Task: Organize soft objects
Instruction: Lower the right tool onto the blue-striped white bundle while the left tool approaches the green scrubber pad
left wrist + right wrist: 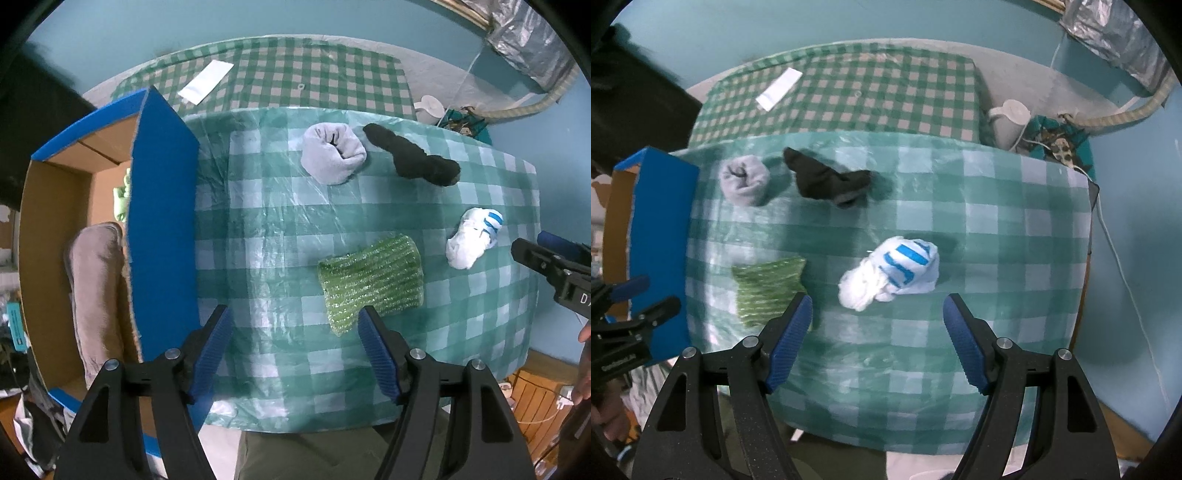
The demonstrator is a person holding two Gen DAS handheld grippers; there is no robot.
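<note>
We hold both claws pointing down over the surface [369, 206], which is covered in a green checked cloth under clear plastic. The left claw [295, 343] is released, its blue pads spread with only cloth between them; the right claw [877, 332] is likewise released and empty.

Four soft things lie loose on the surface. The sparkly green cloth [369, 284] lies just ahead of the left claw, touching the tip of its right-hand pad in this view, and we judge it to be this claw's likely pick. The white sock with blue stripes [890, 273] sits just ahead of the right claw, between the lines of its two pads, so the jaws are already set wide enough to drop around it. Farther ahead of both claws lie the rolled grey sock [332, 153] and, just beside it, the black sock [410, 155].

The blue-sided cardboard box [162, 221] stands to the left of the left claw, its near wall just beside the left pad. It looks like the collecting place: a grey-brown towel [96, 295] and something pale green [123, 195] already lie inside. Keeping the box at the surface's edge makes each carry short.

Each claw seems to cover the side of the surface nearest to it, so the two do not cross.
</note>
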